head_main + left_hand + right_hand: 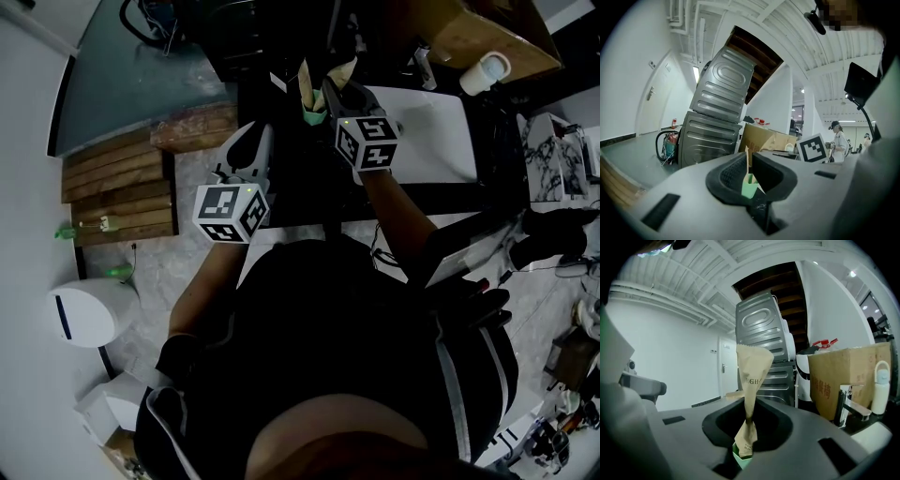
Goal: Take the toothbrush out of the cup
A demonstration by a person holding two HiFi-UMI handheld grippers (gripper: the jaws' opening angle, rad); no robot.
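Clamping | left gripper (750, 176), right gripper (747, 432): 2 | paper wrapper (752, 371): 1

Colour key. The left gripper (750, 172) and the right gripper (749, 430) have pale grey shells with matt black jaw linings. Each marker cube (231, 212) carries black squares on white. The paper sleeve (753, 373) is tan with dark brown lettering, and the tip (740, 459) below it is mint green. The cardboard box (843, 376) is brown with red characters, and the cup (486, 71) is white. The ribbed metal casing (719, 108) is silver-grey and the wooden slats (117, 192) are mid-brown. The round bin (82, 314) is white with a dark stripe. The person's clothing (356, 319) is black with pale stripes.
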